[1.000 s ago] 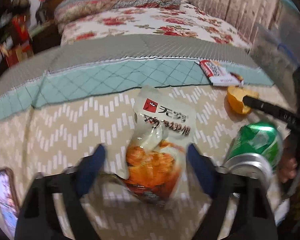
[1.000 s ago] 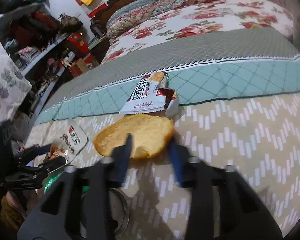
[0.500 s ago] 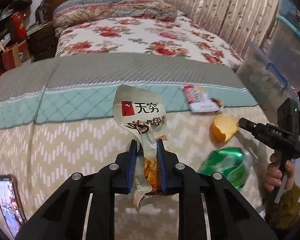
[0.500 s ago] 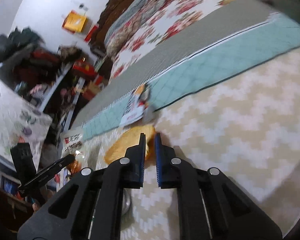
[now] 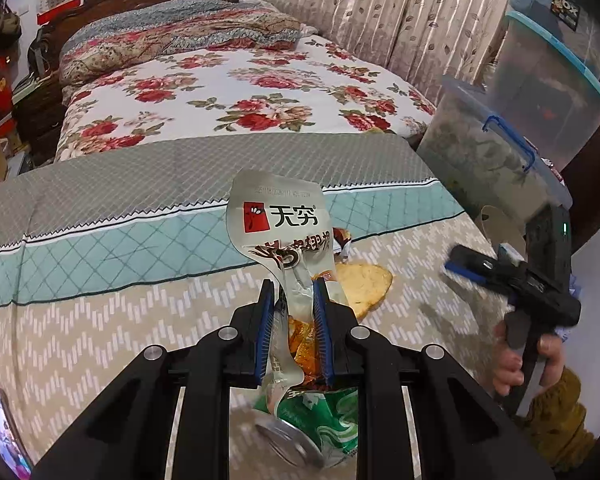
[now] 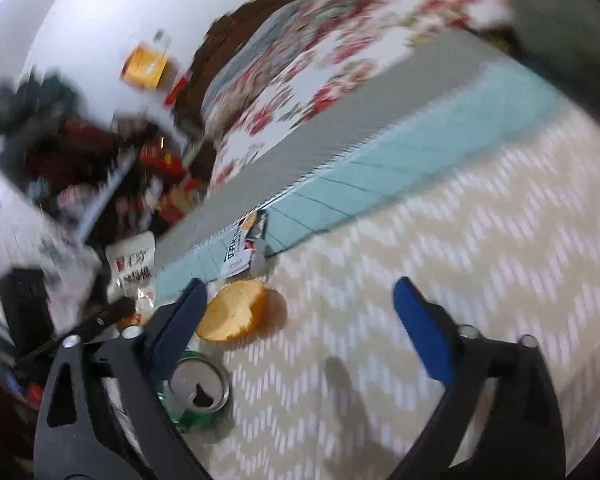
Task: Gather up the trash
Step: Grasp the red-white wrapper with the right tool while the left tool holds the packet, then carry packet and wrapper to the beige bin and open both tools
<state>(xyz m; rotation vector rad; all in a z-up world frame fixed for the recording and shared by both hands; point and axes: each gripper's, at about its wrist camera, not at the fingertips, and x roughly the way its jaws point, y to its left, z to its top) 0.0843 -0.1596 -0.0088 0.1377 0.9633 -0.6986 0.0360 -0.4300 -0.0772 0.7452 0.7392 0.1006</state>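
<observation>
My left gripper (image 5: 293, 312) is shut on a silver snack wrapper (image 5: 278, 220) with red and black print, held upright above the bed; the wrapper also shows in the right wrist view (image 6: 132, 266). A green drink can (image 5: 312, 424) lies on its side just below it. An orange peel (image 5: 362, 284) lies on the zigzag blanket past the wrapper. My right gripper (image 6: 300, 320) is open and empty above the blanket, with the peel (image 6: 234, 312) by its left finger and the can (image 6: 198, 392) below that. A red-and-white wrapper (image 6: 244, 248) lies beyond the peel.
A phone (image 5: 4, 432) lies on the blanket at the lower left. Clear storage bins (image 5: 512, 136) stand stacked to the right of the bed. A floral bedspread (image 5: 228, 96) and pillow (image 5: 172, 40) lie at the far end. Cluttered shelves (image 6: 80, 168) stand to the left.
My left gripper closed on the silver wrapper and lifted it off the blanket. My right gripper closed at the orange peel, then opened wide and pulled back; the peel stays on the blanket.
</observation>
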